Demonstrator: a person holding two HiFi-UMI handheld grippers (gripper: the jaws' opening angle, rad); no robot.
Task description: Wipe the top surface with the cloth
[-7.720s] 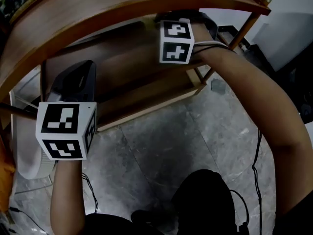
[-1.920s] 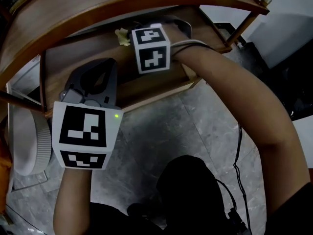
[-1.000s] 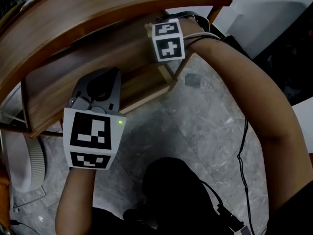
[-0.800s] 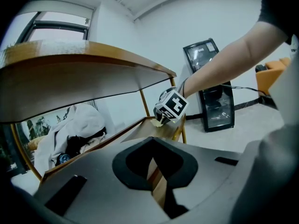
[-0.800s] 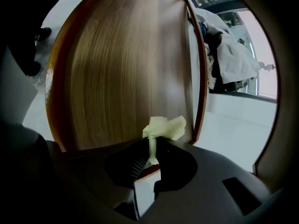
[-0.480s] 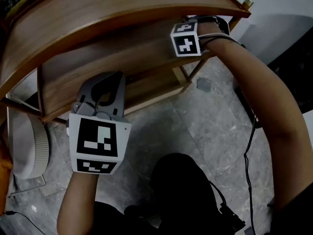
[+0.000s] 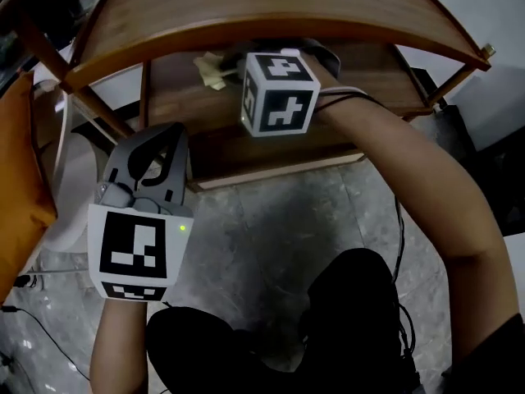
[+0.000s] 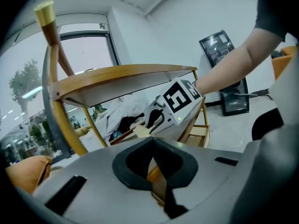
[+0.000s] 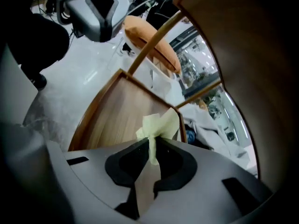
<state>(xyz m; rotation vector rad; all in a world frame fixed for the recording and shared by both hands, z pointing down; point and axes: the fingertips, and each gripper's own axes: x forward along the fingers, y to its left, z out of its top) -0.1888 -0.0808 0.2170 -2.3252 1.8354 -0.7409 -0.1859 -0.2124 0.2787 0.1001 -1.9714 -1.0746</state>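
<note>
A wooden side table has a curved top and a lower shelf. My right gripper reaches in under the top, over the shelf, shut on a pale yellow cloth. In the right gripper view the cloth sticks out past the closed jaws of the right gripper above the shelf boards. My left gripper hangs in front of the shelf's left part, apart from it. It is shut with nothing in it.
An orange cushion and a white round appliance stand left of the table. Thin legs hold the top at its corners. Grey stone floor lies in front, with a cable at the right.
My right gripper has slid left with the cloth from the shelf's right end to its middle. The left gripper has stayed shut in front of the shelf.
</note>
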